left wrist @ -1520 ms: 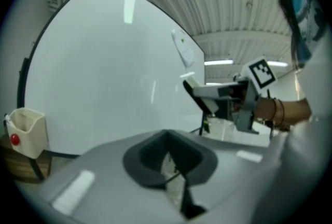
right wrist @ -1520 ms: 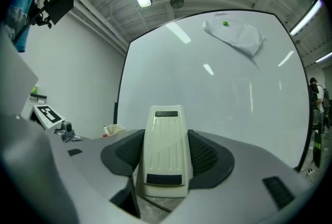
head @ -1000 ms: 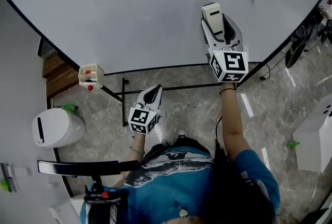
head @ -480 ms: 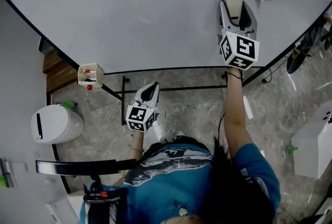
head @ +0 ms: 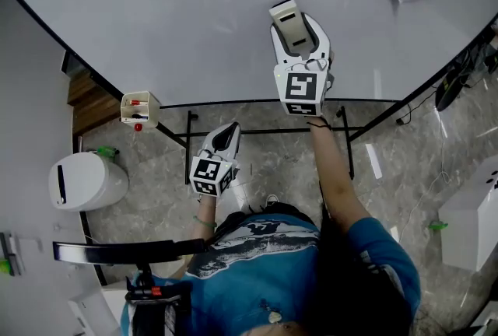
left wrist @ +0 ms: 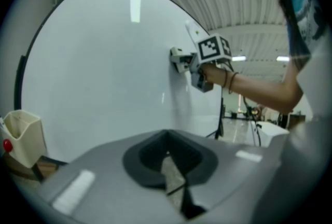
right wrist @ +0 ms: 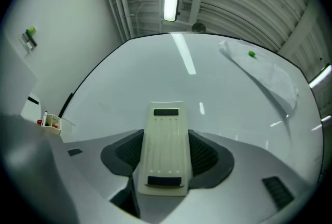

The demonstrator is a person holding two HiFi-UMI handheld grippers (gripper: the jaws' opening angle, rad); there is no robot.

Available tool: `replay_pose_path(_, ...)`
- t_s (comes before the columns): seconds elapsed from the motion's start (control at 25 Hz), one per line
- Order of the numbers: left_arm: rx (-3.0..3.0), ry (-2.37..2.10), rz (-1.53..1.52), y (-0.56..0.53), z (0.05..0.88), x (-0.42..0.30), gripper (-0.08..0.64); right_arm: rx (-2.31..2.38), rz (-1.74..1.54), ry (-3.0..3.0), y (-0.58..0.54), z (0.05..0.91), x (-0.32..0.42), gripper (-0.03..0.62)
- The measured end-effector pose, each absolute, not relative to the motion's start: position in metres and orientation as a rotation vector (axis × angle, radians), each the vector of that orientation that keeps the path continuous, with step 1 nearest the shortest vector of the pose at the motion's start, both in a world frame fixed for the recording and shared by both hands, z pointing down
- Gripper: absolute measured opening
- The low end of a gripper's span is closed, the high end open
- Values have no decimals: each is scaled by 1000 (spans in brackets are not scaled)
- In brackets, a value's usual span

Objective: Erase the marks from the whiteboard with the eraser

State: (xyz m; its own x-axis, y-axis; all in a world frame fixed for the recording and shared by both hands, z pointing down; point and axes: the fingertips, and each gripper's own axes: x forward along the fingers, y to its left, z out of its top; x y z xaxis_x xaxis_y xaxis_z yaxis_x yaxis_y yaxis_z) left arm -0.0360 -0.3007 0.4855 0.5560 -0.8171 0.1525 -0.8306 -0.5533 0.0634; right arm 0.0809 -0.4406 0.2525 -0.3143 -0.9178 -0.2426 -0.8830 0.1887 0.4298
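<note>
Quick update from my end. In the right gripper view, the eraser [right wrist: 165,150] sits lengthwise between the fingers [right wrist: 207,153]. They're clamped on both of its long sides, and its far end pokes out past the tips toward the whiteboard [right wrist: 207,88]. That view also picks up a pale sheet [right wrist: 264,75] stuck near the board's upper right corner, plus a little box [right wrist: 51,122] hanging at the left edge.

The head view doesn't show the grip that clearly. It does show the right gripper [head: 299,43] holding the eraser not far above the board's lower edge, roughly mid-width.

The left gripper view gives me the side angle the others lack, with the eraser's face right up against the board surface. That same view shows the left gripper [left wrist: 168,158] with its fingers pressed together and nothing between them. In the head view it hangs below the board's lower edge, over the floor.

Compared with half a second ago, the right gripper and eraser have slid left along the board, away from the sheet. The left gripper has barely budged.
</note>
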Motion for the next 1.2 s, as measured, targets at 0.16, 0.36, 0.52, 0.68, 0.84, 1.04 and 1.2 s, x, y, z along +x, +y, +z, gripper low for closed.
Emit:
replay_pose_path(0.16, 2649, -1426, 155, -293, 483, -44, 3, 1702, -728, -2371, -437, 281, 48, 262)
replay_pose_path(0.36, 2628, -1448, 156, -293, 487, -55, 3, 1644, -700, -2388, -436, 295, 37, 262)
replay_pose_path(0.52, 2622, -1444, 159, -291, 490, -56, 3, 1749, -699, -2435, -429, 265, 72, 262)
replay_pose_path(0.68, 2635, -1415, 150, -288, 492, -48, 3, 1963, -714, -2397, -424, 217, 140, 262)
replay_pose_path(0.84, 2650, -1376, 156, -286, 494, -39, 3, 2159, -691, -2321, -426, 187, 211, 262)
replay_pose_path(1.04, 2655, -1355, 159, -284, 497, -35, 3, 2281, -614, -2248, -432, 184, 262, 262)
replay_pose_path(1.2, 2650, -1364, 164, -285, 499, -37, 3, 2305, -527, -2276, -441, 197, 270, 262)
